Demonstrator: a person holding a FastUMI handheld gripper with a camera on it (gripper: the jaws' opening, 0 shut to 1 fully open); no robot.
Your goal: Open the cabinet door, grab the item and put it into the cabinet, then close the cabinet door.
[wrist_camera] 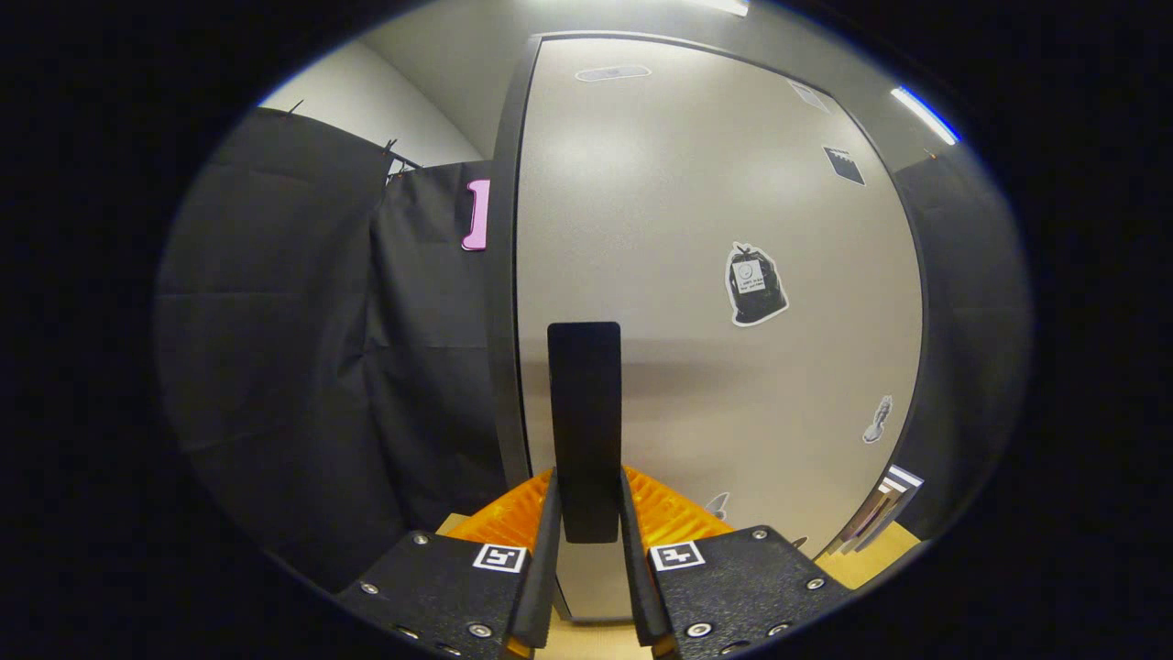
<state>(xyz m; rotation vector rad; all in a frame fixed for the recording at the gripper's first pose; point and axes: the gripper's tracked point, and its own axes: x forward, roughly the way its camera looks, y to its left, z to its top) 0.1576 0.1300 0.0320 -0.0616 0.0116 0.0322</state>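
Note:
The cabinet door (715, 211) rises straight ahead of me, a pale panel with a dark edge down its left side and a few stickers on it. Its handle (584, 403), a black vertical bar, stands between my fingers. My gripper (586, 500) is shut on the lower part of this handle, with one finger pressing on each side. I cannot tell whether the door sits flush or slightly ajar.
Black booth cloth (321, 367) hangs close on the left of the door and again on the far right. Below the door a wooden surface (871, 559) shows. A striped object (887, 504) leans by the door's lower right corner.

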